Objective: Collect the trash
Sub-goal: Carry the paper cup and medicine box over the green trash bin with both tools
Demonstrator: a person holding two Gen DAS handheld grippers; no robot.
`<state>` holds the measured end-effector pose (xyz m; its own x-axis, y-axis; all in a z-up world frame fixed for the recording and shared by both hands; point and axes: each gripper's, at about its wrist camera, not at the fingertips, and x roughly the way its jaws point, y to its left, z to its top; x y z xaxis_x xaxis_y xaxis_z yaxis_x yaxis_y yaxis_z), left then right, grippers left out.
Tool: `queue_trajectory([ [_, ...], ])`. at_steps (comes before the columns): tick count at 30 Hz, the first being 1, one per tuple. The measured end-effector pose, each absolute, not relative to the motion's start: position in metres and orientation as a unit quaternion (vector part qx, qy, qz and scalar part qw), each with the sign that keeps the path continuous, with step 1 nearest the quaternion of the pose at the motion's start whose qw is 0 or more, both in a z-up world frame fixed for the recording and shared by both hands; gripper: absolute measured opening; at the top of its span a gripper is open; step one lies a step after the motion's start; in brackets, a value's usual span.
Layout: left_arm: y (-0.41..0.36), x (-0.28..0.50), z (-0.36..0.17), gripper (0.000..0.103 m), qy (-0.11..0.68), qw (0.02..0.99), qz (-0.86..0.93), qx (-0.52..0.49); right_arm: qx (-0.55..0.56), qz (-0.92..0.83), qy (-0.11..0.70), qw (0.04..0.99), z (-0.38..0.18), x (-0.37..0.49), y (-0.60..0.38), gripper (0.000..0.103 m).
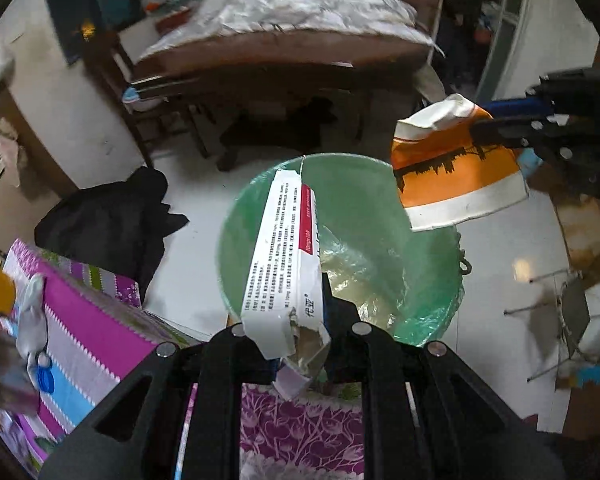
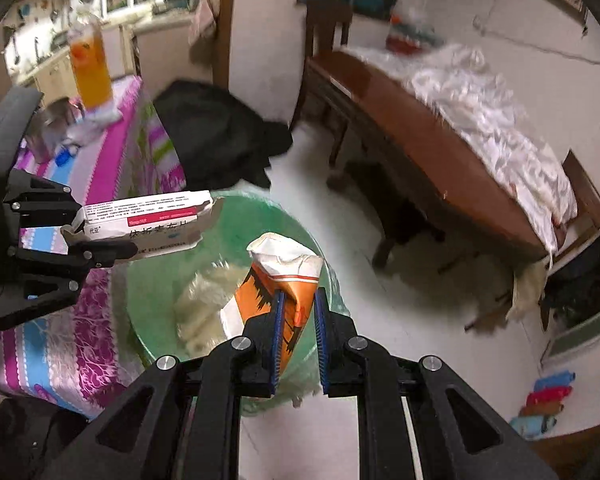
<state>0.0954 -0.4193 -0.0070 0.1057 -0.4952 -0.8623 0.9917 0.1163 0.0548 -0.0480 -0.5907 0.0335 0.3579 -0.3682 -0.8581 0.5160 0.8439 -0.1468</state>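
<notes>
Bin [image 1: 236, 240]: sitting on floor by table corner, catching drops.
Left gripper [image 1: 300, 332]: pinching medicine box [image 1: 284, 248] over bin.
Right gripper [image 2: 298, 320]: clamping crushed cup [image 2: 276, 276] above rim.

Both tools are matte black plastic. The left gripper [image 1: 300, 344] shows angular linkage arms with triangular cut-outs along the bottom of its frame, pinned by round silver screws. The right gripper [image 2: 298, 336] has the same black arms and silver screws, with ribbed blue pads [image 2: 278, 332] lining its fingers.
</notes>
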Motion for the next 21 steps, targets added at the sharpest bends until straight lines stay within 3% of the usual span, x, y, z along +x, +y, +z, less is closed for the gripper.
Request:
queue_trajectory([
  [7,-0.445,0.095,-0.017,0.014,0.369,0.631,-0.562,0.388,0.084,-0.258,0.556,0.786,0.011,-0.023,-0.599,0.016],
  [21,-0.459,0.100,-0.024,0.014,0.375,0.631,-0.547,0.403,0.100,-0.242,0.589,0.765,-0.012,-0.006,-0.612,0.016],
])
